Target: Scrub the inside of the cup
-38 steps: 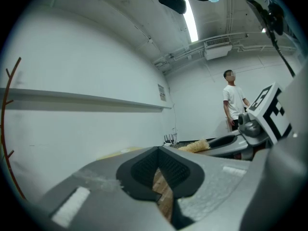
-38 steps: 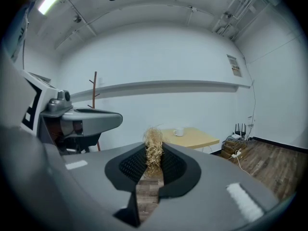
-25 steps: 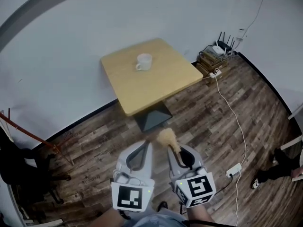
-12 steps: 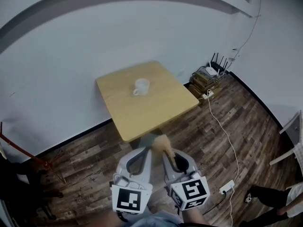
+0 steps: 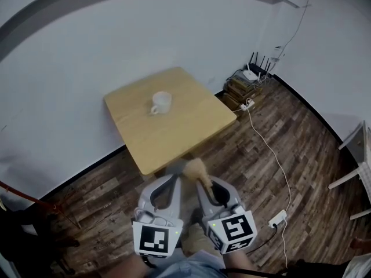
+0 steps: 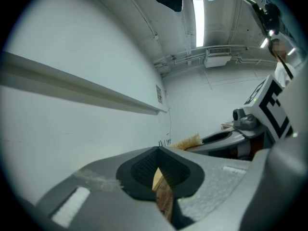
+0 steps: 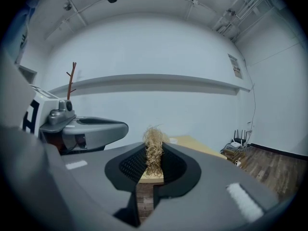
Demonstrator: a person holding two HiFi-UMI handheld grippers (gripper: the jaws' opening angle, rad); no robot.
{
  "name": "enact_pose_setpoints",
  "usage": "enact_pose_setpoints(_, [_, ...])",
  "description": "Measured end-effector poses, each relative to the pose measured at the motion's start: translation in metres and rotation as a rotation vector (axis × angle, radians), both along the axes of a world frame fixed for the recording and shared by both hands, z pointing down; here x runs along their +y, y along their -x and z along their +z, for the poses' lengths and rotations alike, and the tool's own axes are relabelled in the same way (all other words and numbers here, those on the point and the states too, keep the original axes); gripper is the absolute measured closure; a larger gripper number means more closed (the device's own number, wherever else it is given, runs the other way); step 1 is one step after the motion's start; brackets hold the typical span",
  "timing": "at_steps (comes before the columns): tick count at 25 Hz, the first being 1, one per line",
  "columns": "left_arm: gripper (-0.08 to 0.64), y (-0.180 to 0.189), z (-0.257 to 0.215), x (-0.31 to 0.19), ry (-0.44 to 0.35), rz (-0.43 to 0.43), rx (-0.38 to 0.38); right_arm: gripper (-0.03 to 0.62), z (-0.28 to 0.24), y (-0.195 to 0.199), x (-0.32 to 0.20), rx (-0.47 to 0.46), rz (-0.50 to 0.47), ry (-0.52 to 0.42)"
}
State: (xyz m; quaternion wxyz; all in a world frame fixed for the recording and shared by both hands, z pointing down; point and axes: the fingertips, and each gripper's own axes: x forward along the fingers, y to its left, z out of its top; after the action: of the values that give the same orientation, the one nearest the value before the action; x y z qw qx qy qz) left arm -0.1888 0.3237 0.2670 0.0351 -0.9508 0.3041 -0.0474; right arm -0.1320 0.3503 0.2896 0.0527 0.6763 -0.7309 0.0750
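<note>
A white cup (image 5: 161, 102) with a handle stands upright on a small square wooden table (image 5: 185, 129) against the white wall. Both grippers are held side by side in front of the table's near corner, well short of the cup. My left gripper (image 5: 177, 176) (image 6: 158, 153) is shut with nothing between its fingers. My right gripper (image 5: 201, 181) (image 7: 153, 153) is shut on a straw-coloured scrubber (image 5: 196, 168) (image 7: 154, 148), whose fibres stick out past the fingertips. In the left gripper view the scrubber (image 6: 187, 142) shows at the right.
A router on a stack of boxes (image 5: 246, 80) sits on the wood floor right of the table. A white cable runs from there to a power strip (image 5: 277, 218). White furniture legs (image 5: 351, 175) stand at the far right. A reddish stick (image 5: 23, 194) leans at the left.
The table and cup have come nearer and shifted left in the head view as both grippers moved towards them. The person's legs at the right edge are out of view now.
</note>
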Motion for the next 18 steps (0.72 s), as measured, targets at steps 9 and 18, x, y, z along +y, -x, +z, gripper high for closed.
enact_pose_setpoints(9, [0.543, -0.049, 0.025, -0.054, 0.063, -0.018, -0.059, 0.528, 0.021, -0.058, -0.05, -0.044, 0.0, 0.042])
enact_pose_setpoints(18, [0.543, -0.102, 0.029, -0.113, 0.075, -0.091, -0.105, 0.528, 0.028, -0.132, -0.104, -0.085, -0.029, 0.056])
